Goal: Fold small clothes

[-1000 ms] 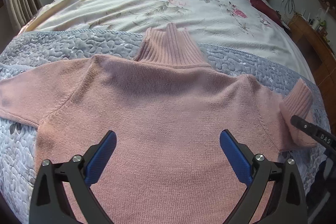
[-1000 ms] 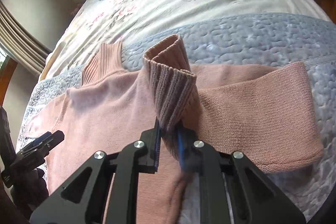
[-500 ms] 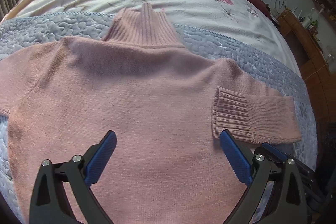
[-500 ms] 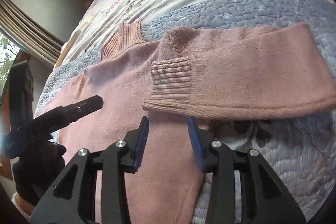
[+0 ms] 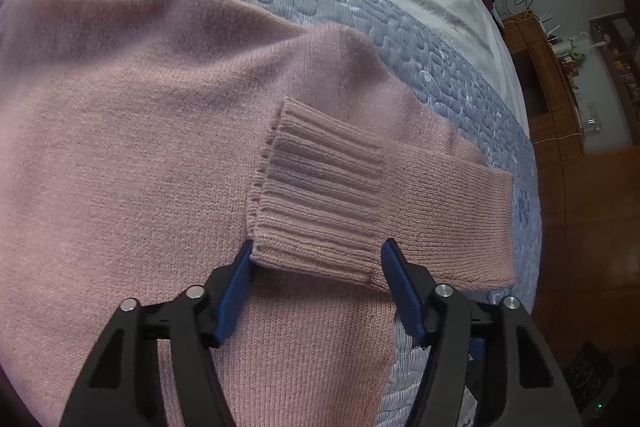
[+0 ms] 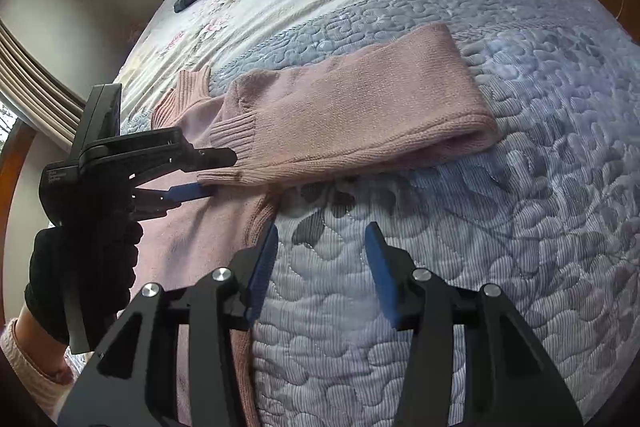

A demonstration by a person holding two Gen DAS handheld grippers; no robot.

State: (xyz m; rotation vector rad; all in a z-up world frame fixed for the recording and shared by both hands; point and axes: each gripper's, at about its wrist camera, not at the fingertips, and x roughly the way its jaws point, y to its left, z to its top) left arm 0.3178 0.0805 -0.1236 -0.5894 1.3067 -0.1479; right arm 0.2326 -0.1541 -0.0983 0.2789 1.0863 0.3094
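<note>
Bed [image 6: 540, 155]: grey-blue quilted cover under everything.
Pink sweater [image 5: 132, 131]: flat on the quilt, collar at 12 o'clock.
Sleeve [image 5: 436, 195]: folded inward, ribbed cuff [image 5: 320, 195] on the body.
Left gripper [image 5: 316, 263]: wide, straddling the cuff.
Right gripper [image 6: 320, 251]: wide, empty, over quilt.

Black gripper [image 6: 320, 267], blue fingers [image 6: 262, 267]

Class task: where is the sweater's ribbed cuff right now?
The ribbed cuff lies on the pink sweater, between the open left tool's fingers.
</note>
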